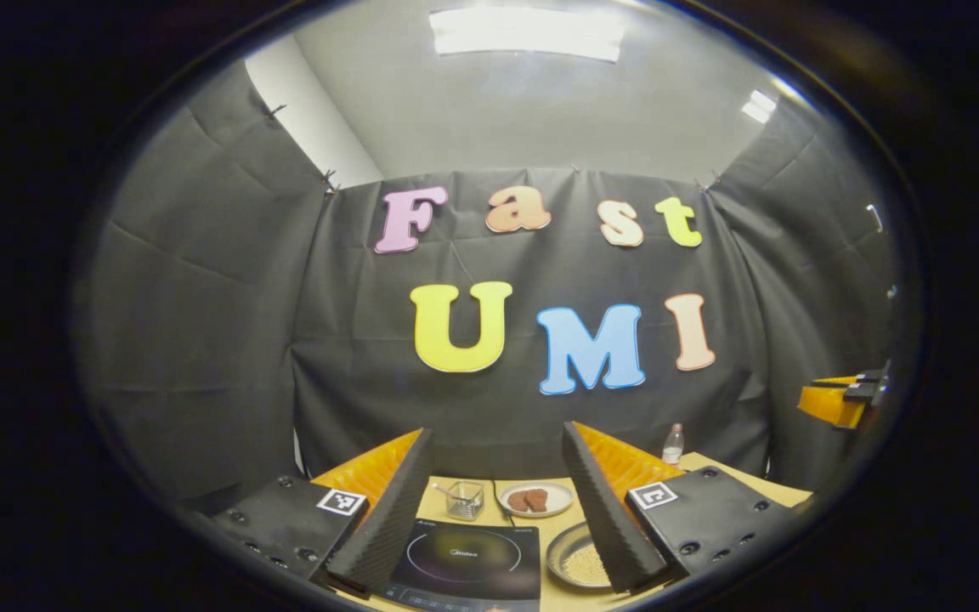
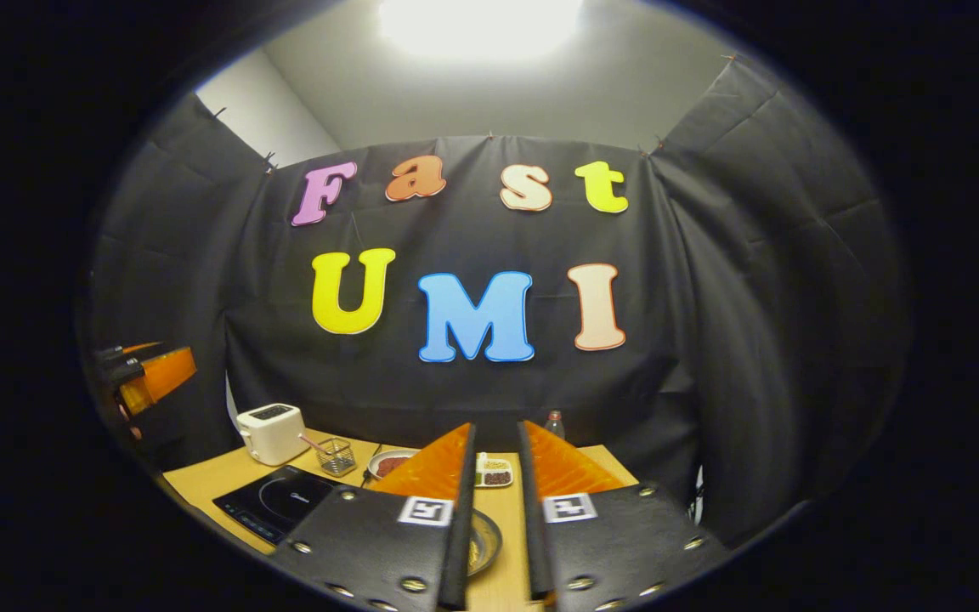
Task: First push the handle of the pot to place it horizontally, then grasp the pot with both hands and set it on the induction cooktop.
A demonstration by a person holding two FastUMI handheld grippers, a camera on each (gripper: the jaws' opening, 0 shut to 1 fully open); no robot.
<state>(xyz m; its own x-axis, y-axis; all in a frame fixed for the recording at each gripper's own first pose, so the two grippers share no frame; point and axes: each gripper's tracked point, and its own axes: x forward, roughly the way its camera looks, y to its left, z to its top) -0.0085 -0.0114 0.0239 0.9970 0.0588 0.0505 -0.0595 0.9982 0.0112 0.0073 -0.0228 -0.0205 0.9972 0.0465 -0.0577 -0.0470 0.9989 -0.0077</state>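
A round metal pot [image 1: 579, 557] holding pale grains sits on the wooden table just right of the black induction cooktop [image 1: 464, 561]; its handle is hidden. My left gripper [image 1: 498, 429] hovers above the near table edge, open wide, with the cooktop between its fingers and the pot partly behind the right one. My right gripper [image 2: 496, 427] is held above the table with only a narrow gap between its fingers and nothing in it. The pot [image 2: 483, 544] peeks out beside its left finger, and the cooktop [image 2: 273, 501] lies to the left. The right gripper [image 1: 846, 395] also hangs at the far right of the left gripper view.
Behind the cooktop stand a glass container [image 1: 464, 499] with a spoon, a plate of brown food [image 1: 534, 499] and a bottle [image 1: 673, 444]. A white toaster [image 2: 271, 432] and a divided dish [image 2: 494, 472] sit near the back of the table [image 2: 200, 480].
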